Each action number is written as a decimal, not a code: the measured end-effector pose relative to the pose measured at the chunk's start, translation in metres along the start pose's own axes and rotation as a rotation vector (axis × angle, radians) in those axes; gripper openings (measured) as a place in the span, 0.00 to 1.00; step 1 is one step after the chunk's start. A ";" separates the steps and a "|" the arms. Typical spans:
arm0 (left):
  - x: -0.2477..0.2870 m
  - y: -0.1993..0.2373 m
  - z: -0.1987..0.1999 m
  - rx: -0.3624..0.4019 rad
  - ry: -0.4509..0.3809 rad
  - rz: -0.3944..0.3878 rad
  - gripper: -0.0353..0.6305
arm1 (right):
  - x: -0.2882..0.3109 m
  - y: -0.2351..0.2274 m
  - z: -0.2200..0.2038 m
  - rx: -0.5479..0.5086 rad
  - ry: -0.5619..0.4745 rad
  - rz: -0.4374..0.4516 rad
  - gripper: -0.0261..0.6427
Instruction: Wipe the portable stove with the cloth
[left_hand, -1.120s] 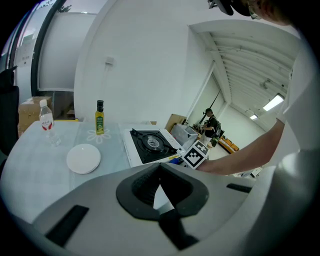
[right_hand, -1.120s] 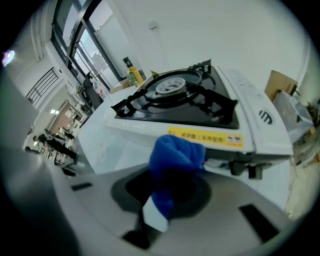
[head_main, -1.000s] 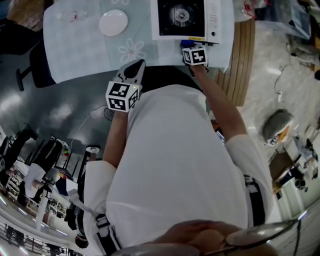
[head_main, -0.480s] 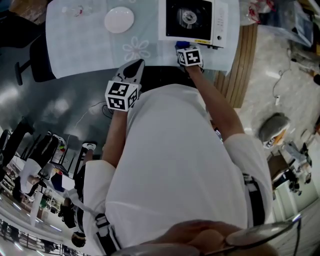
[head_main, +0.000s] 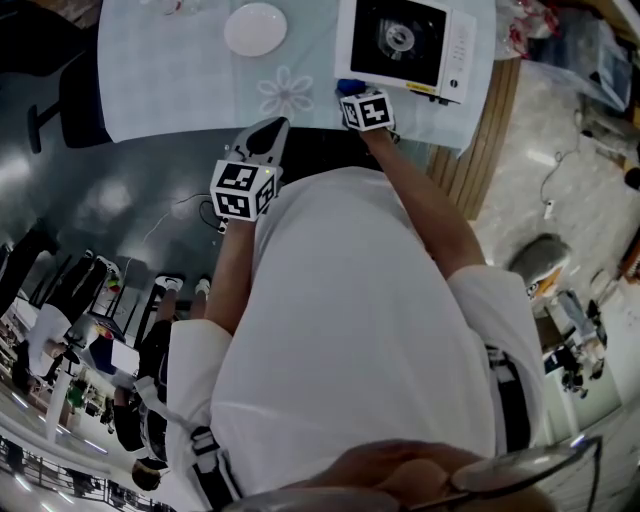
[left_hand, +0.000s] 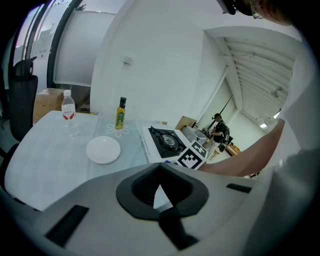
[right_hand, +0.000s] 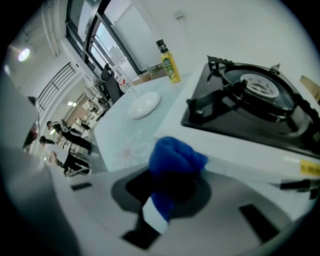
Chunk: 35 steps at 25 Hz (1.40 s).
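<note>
— On the pale flower-printed worktop (head_main: 170, 90), where does the stove sit?
— At its right end: a white portable gas stove with a black top (head_main: 405, 45), well apart from the round white plate (head_main: 255, 28) to its left.
— And the cloth?
— The bunched blue cloth (right_hand: 176, 157) is clamped between the jaws of the right tongs (right_hand: 165, 200), right at the stove's near left corner and against its white side wall, below the burner.
— What about the other hand?
— The left tongs (left_hand: 160, 192) have their jaws together with nothing between them. They hover by the worktop's near edge, well left of the stove. Beyond them stand a yellow oil bottle with a dark cap (left_hand: 120, 115) and a clear water bottle (left_hand: 67, 111).
</note>
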<state>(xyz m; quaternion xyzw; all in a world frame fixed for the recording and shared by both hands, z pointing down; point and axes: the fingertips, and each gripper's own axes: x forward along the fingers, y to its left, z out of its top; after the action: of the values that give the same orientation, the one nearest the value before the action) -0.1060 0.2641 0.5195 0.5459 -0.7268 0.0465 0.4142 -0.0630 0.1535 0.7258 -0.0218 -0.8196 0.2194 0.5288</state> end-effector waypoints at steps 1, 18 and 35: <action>-0.002 0.003 -0.001 -0.001 0.000 0.003 0.10 | 0.003 0.005 0.002 -0.002 0.001 0.004 0.16; -0.019 0.008 0.001 0.021 -0.047 0.009 0.10 | -0.033 0.053 0.012 -0.142 -0.068 0.100 0.16; -0.014 -0.077 0.004 0.053 -0.107 -0.024 0.10 | -0.202 0.049 -0.002 -0.072 -0.419 0.236 0.16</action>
<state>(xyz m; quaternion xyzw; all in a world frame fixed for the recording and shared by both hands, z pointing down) -0.0430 0.2417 0.4783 0.5672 -0.7397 0.0316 0.3606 0.0181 0.1448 0.5350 -0.0903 -0.9104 0.2501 0.3170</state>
